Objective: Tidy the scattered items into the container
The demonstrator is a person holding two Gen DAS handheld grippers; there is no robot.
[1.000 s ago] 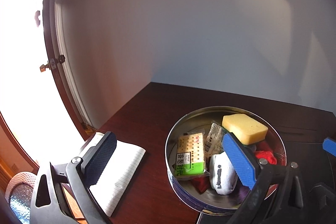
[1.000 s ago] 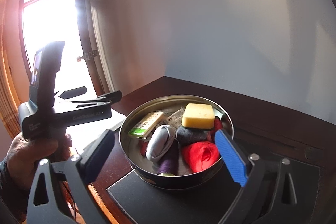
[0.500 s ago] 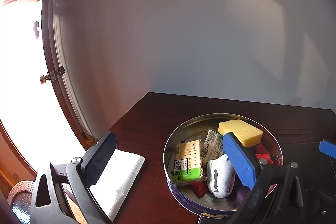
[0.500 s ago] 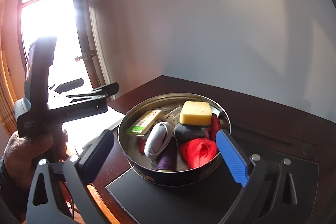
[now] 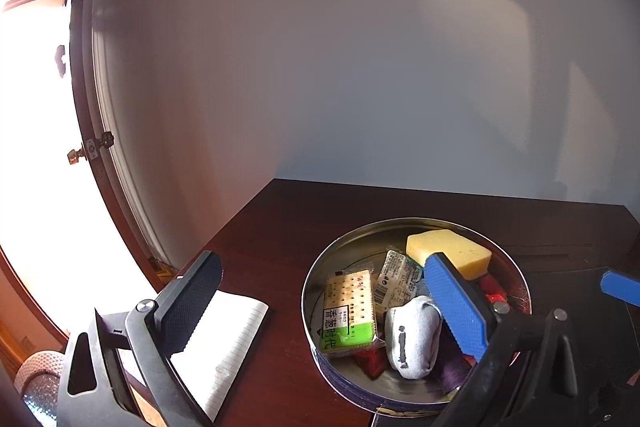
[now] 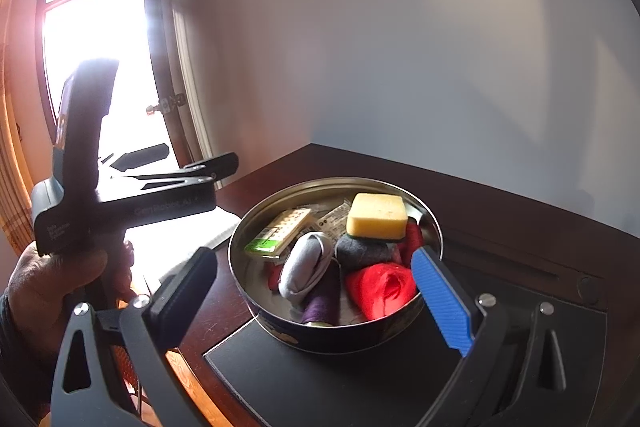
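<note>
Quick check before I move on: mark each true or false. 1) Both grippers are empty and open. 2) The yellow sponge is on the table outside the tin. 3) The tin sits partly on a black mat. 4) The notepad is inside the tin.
1) True: the left gripper and right gripper are open and hold nothing.
2) False: the yellow sponge lies inside the tin.
3) True: it overlaps the black mat.
4) False: the notepad lies on the table beside the tin.

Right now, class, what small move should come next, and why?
Probably draw both grippers back: the round metal tin already holds the yellow sponge, red cloth and cracker packet, and both the left gripper and right gripper are open and empty.
</note>
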